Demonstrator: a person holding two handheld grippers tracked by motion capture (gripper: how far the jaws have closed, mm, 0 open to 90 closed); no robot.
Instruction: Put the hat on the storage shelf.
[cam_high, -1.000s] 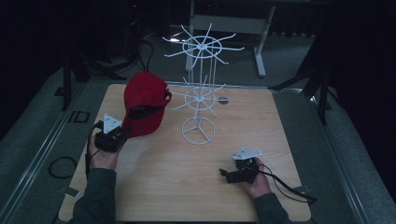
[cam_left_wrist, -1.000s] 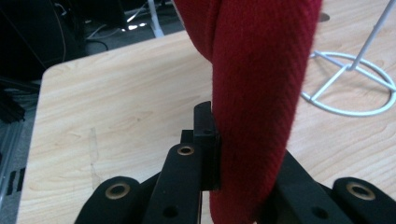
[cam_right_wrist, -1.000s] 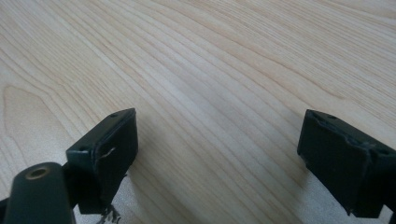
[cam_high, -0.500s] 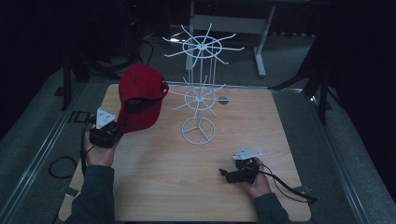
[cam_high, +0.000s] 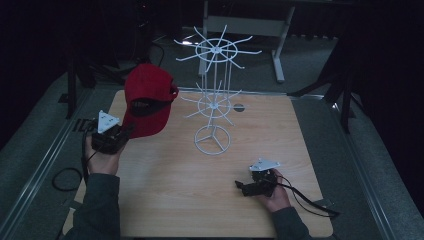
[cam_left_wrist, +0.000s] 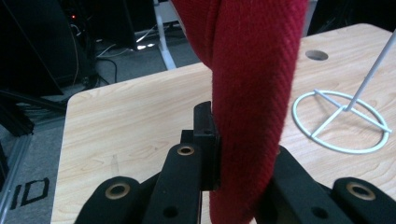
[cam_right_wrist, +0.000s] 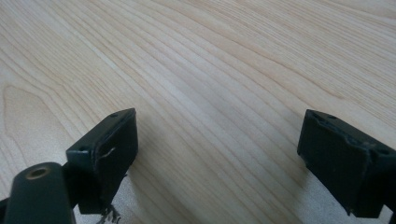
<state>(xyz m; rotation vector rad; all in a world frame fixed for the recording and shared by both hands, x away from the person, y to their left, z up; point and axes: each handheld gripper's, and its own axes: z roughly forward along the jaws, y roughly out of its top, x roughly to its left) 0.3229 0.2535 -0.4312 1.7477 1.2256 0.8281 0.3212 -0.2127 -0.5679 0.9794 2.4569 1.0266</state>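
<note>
red cap (cam_high: 148, 100) held up above the bench's (cam_high: 165, 200) far left corner, clear of the wood, hanging from the left hand-held gripper (cam_high: 125, 133), jaws clamped on its fabric. white wire rack (cam_high: 214, 95) stands near the far edge, mid bench, just right of the cap, not touching. right hand-held gripper (cam_high: 241, 187) low over the near right part, jaws wide apart, nothing between them.

Cap (cam_high: 148, 98) left of rack (cam_high: 214, 107), both over the table (cam_high: 165, 195).
</note>
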